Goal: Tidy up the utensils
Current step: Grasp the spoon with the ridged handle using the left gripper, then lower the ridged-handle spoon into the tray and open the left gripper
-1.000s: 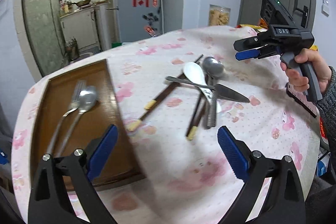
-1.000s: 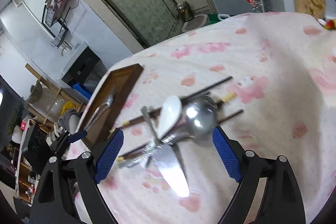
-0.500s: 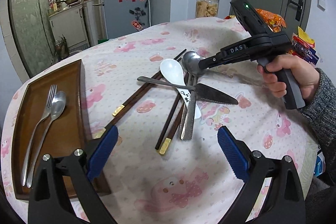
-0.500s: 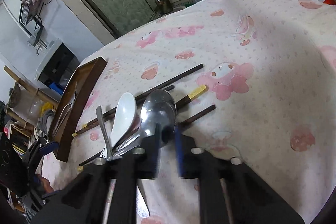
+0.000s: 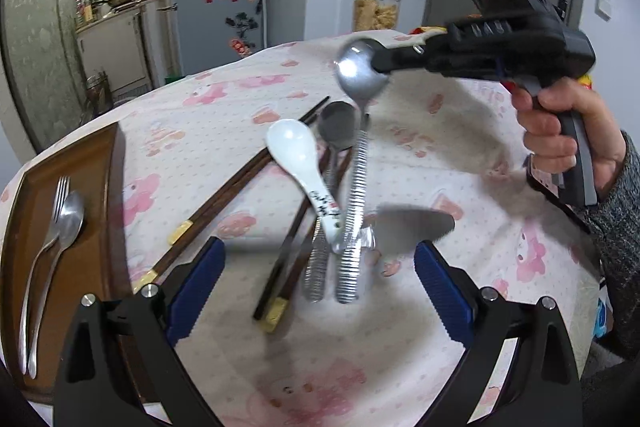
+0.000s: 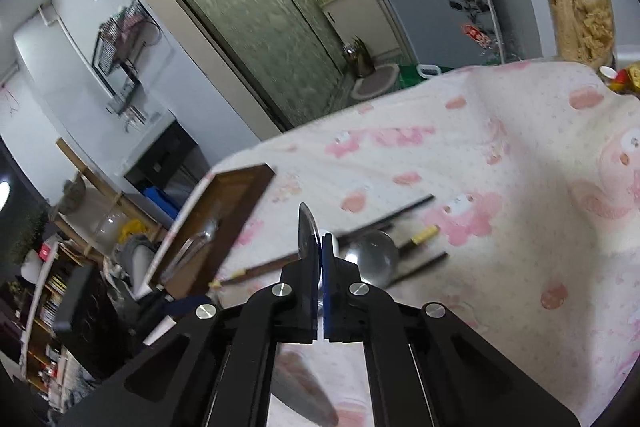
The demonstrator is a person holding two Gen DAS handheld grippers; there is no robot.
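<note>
Sorting partly done: two pieces trayed, pile mostly untouched.
Nearest, left gripper (image 5: 318,285) released, jaws wide, empty, poised over pile on cloth (image 5: 400,367). Under it: chopsticks (image 5: 224,201), white spoon (image 5: 304,173), second steel spoon (image 5: 338,131) and blurred knife (image 5: 412,227), all crossed and touching, none sorted. Beyond, right gripper (image 5: 380,61) clenched on bowl of steel spoon (image 5: 358,75), ribbed handle hanging down toward pile, bowl clear of cloth. At left, tray (image 5: 114,195) holding fork (image 5: 56,203) and spoon (image 5: 70,217) side by side. Judged early stage: held spoon not yet at tray; five or so pieces remaining.
</note>
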